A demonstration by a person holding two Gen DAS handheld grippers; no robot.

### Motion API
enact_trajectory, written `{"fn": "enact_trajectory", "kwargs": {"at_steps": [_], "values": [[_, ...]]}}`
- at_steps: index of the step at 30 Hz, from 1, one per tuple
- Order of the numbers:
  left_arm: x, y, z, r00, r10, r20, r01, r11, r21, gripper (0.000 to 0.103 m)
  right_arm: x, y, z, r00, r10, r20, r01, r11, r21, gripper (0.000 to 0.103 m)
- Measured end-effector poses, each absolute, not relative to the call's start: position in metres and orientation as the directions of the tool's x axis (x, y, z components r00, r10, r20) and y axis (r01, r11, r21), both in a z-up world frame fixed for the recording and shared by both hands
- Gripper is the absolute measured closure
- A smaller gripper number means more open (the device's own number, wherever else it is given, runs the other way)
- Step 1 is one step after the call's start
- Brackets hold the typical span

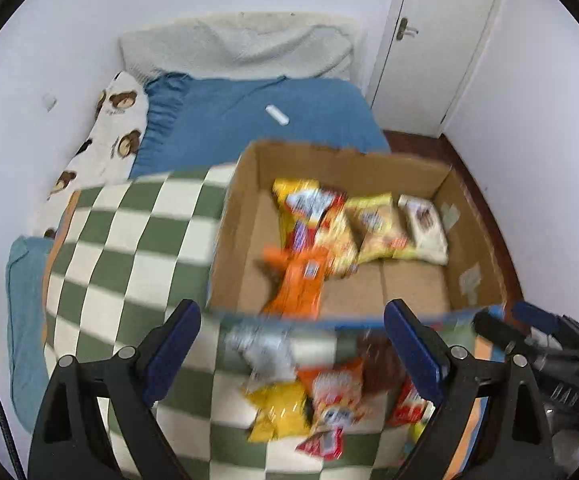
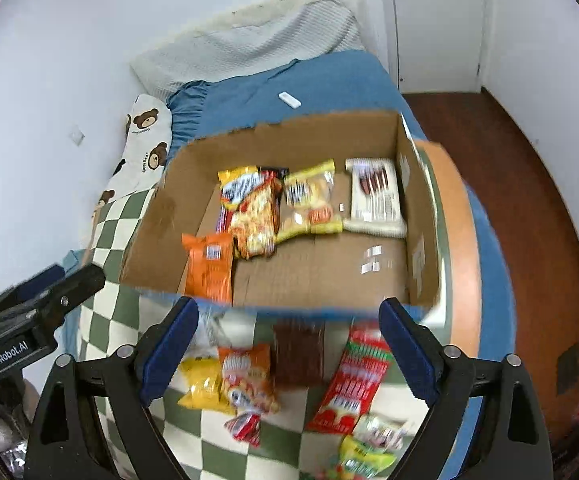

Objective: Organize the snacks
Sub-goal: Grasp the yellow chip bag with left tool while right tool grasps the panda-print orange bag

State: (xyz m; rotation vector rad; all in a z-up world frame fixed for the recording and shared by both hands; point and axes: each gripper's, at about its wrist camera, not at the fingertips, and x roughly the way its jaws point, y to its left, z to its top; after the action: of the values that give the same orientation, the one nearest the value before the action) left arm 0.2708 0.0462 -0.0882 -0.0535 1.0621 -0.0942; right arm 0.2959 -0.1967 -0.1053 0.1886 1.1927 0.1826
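Checkered blanket (image 2: 121, 224) on bed holds cardboard box (image 2: 417, 200). Our left gripper (image 1: 291, 350) and right gripper (image 2: 287, 344) hang apart, empty. Next we grab snack pile (image 2: 249, 380) just before box.

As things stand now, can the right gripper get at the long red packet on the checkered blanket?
Probably yes. The right gripper is open and empty, and the long red packet lies uncovered on the checkered blanket, outside the cardboard box, with nothing on top.

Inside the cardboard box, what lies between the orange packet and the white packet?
Between the orange packet and the white packet lie two yellow snack bags, side by side, in the cardboard box. The right wrist view shows it best.
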Motion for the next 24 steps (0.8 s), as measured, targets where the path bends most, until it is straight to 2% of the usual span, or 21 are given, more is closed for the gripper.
{"fn": "enact_trajectory", "kwargs": {"at_steps": [1, 2, 9, 15, 16, 17, 19, 24], "values": [[0.264, 0.048, -0.097, 0.466, -0.098, -0.879, 0.046, 0.995, -0.086, 0.009, 0.289, -0.199, -0.112, 0.349, 0.245, -0.905, -0.030, 0.968, 0.251, 0.036], [0.257, 0.052, -0.114, 0.425, -0.096, -0.900, 0.040, 0.995, -0.087, 0.009, 0.282, -0.203, -0.123, 0.323, 0.254, -0.912, -0.010, 0.964, 0.265, 0.039], [0.240, 0.056, -0.220, 0.165, -0.081, -0.983, 0.002, 0.997, -0.081, 0.009, 0.255, -0.221, -0.198, 0.203, 0.258, -0.945, 0.119, 0.951, 0.285, 0.040], [0.249, 0.025, -0.283, 0.071, -0.028, -0.997, 0.044, 0.999, -0.025, 0.010, 0.246, -0.201, -0.218, 0.164, 0.272, -0.948, 0.090, 0.953, 0.289, 0.040], [0.249, 0.021, -0.289, 0.069, -0.026, -0.997, 0.055, 0.998, -0.022, 0.017, 0.244, -0.195, -0.220, 0.158, 0.270, -0.950, 0.079, 0.956, 0.284, 0.040], [0.250, 0.019, -0.292, 0.069, -0.017, -0.997, 0.061, 0.998, -0.012, 0.034, 0.242, -0.190, -0.222, 0.154, 0.268, -0.951, 0.070, 0.957, 0.281, 0.040], [0.248, 0.020, -0.294, 0.073, -0.006, -0.997, 0.065, 0.998, -0.001, 0.045, 0.239, -0.180, -0.224, 0.142, 0.268, -0.953, 0.051, 0.959, 0.278, 0.040], [0.237, 0.051, -0.293, 0.092, 0.028, -0.995, 0.038, 0.999, 0.031, 0.045, 0.241, -0.147, -0.231, 0.119, 0.269, -0.956, -0.014, 0.963, 0.269, 0.040]]}}
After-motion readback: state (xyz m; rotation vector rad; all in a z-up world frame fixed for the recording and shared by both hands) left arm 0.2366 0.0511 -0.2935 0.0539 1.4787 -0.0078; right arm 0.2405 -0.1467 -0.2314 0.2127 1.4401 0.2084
